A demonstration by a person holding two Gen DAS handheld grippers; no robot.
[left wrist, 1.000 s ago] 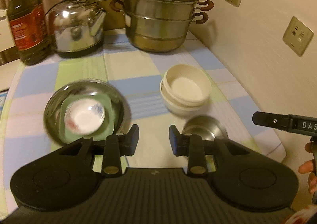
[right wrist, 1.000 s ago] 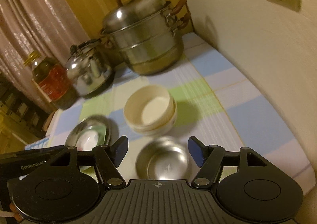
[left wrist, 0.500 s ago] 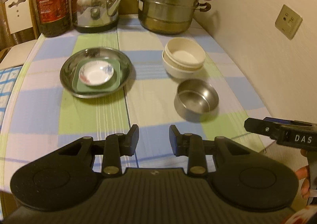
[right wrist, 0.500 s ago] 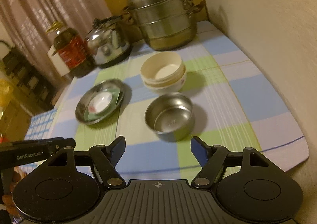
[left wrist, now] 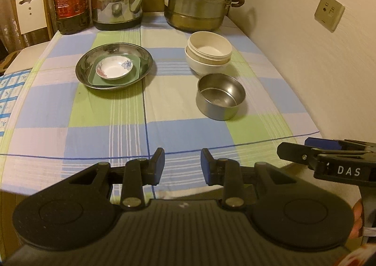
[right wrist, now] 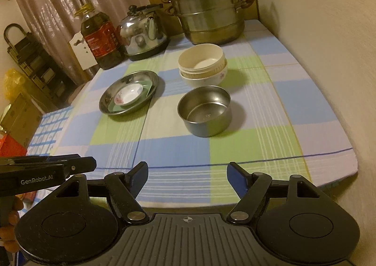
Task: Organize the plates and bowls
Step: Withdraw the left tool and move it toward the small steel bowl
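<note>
A: Where do the dishes sit?

B: On the table [left wrist: 164,106] with the checked blue, green and white cloth. A wide round steel plate [left wrist: 114,69] holds a green square plate [left wrist: 136,73] and, on that, a small white floral saucer [left wrist: 114,68]. Well to its right, two cream bowls stacked [left wrist: 208,53]; just in front of them, a round steel bowl [left wrist: 221,96].

A: And the fingers?

B: The left gripper [left wrist: 182,166] is released, narrowly parted, nothing between. The right gripper [right wrist: 188,177] is spread wide and empty. Both hang over the near table edge, apart from every dish.
</note>
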